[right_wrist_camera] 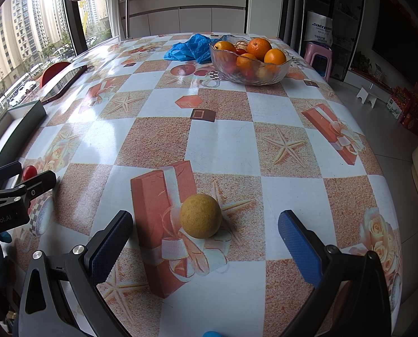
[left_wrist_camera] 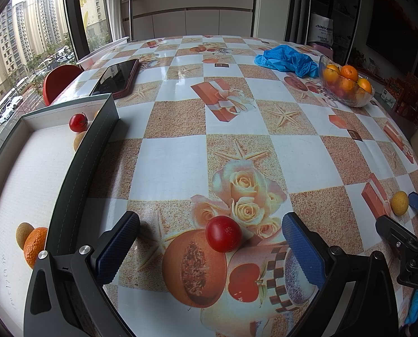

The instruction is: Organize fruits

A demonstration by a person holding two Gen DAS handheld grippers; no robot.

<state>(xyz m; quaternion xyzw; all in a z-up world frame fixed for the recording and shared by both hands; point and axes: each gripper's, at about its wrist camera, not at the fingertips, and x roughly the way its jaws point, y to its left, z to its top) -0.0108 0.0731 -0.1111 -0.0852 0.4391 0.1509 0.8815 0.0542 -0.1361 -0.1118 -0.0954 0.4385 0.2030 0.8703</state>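
Note:
A red tomato [left_wrist_camera: 223,233] lies on the patterned tablecloth just ahead of my open left gripper [left_wrist_camera: 209,234], between its blue pads. A yellow-brown round fruit [right_wrist_camera: 200,215] lies on the cloth just ahead of my open right gripper [right_wrist_camera: 206,229]; it also shows in the left wrist view [left_wrist_camera: 399,202]. At my left, a shallow white box [left_wrist_camera: 26,168] with dark walls holds a tomato [left_wrist_camera: 78,122], an orange [left_wrist_camera: 35,246] and brownish fruits. The tomato shows small in the right wrist view [right_wrist_camera: 29,172], by the left gripper [right_wrist_camera: 23,181].
A glass bowl [right_wrist_camera: 279,70] of oranges and other fruit stands at the far side, also in the left wrist view [left_wrist_camera: 360,101]. A crumpled blue bag [right_wrist_camera: 189,47] lies beside it. A phone [left_wrist_camera: 116,77] lies beyond the box. A red chair [left_wrist_camera: 59,80] stands past the table's left edge.

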